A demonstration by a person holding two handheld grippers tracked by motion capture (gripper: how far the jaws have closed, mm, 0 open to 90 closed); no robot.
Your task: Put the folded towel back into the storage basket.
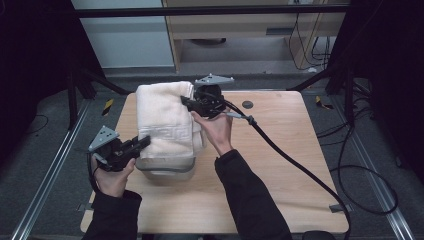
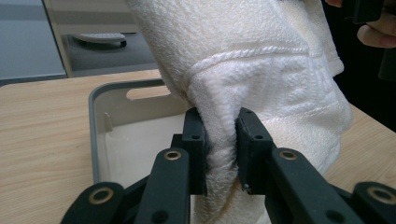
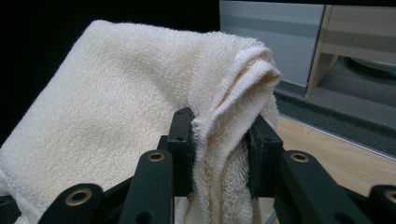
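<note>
Black tongs (image 1: 145, 141), seemingly dark sleeves (image 1: 252, 197)

The high camera is looking forward and down on my wooden table (image 1: 280, 165) from my side. The cameras riding my left gripper (image 2: 219, 140) and right gripper (image 3: 219, 140) are looking along the jaws, very close to the towel (image 1: 165, 117), which all three views are sharing.

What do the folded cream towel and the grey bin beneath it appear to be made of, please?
The folded cream towel looks like cotton terry: looped, fuzzy pile, a woven band and soft folds pinched between both grippers' jaws. The grey rectangular bin is probably moulded plastic: smooth matte walls, rounded corners and a cut-out handle slot.
</note>
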